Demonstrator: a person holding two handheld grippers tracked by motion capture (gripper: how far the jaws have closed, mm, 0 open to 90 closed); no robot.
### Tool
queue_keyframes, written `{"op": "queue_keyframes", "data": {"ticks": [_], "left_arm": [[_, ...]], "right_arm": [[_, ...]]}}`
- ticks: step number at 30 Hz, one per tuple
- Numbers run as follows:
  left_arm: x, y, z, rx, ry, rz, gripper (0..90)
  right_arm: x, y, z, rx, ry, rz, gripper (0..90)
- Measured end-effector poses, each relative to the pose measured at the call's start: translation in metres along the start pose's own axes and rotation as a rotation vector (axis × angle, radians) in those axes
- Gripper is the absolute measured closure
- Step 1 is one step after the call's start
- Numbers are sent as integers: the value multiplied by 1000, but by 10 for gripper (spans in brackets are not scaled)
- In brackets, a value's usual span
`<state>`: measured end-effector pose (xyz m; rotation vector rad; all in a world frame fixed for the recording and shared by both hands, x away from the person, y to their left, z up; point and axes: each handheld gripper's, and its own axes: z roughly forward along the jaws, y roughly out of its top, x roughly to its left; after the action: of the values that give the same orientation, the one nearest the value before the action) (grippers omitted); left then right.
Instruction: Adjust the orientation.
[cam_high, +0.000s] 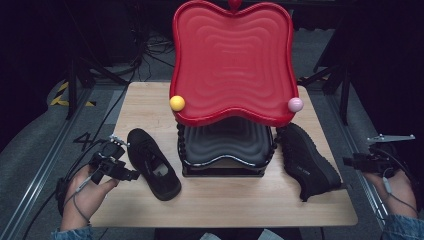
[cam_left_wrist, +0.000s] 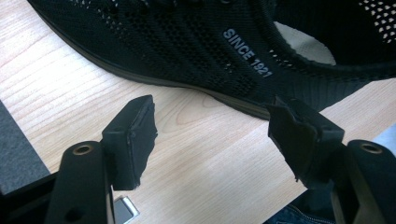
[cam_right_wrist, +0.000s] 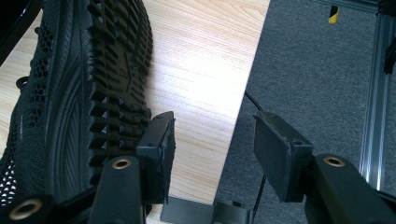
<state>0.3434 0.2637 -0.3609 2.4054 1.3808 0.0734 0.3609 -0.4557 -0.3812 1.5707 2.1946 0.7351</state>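
Left of the red tray rack (cam_high: 232, 65), the released left tongs (cam_high: 131, 174) are hovering beside the upright shoe (cam_high: 152, 163), its long axis running diagonally away, while the released right tongs (cam_high: 350, 161) are waiting farther off.

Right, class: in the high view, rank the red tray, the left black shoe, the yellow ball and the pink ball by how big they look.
1. Red tray, largest, though it sits raised nearer the camera.
2. Left black shoe.
3. Yellow ball and pink ball: they look alike, so no ranking between them.

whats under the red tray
Under the red tray sits a black tray on the same rack, beaded posts at its sides. The red tray covers the black tray's back part.
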Motion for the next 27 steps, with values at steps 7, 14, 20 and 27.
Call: {"op": "queue_keyframes", "data": {"ticks": [7,14,20,27], "left_arm": [[-19,8,-8,2,24,43,331],[-55,21,-21,-41,-1,142,341],[-72,28,-17,-23,-19,185,341],[-91,36,-9,4,-29,242,335]], "right_arm": [[2,0,1,-13,-23,-14,477],[3,0,3,-16,-27,-24,473],[4,0,3,-13,-25,-27,471],[6,0,5,-6,-21,-47,461]]}}
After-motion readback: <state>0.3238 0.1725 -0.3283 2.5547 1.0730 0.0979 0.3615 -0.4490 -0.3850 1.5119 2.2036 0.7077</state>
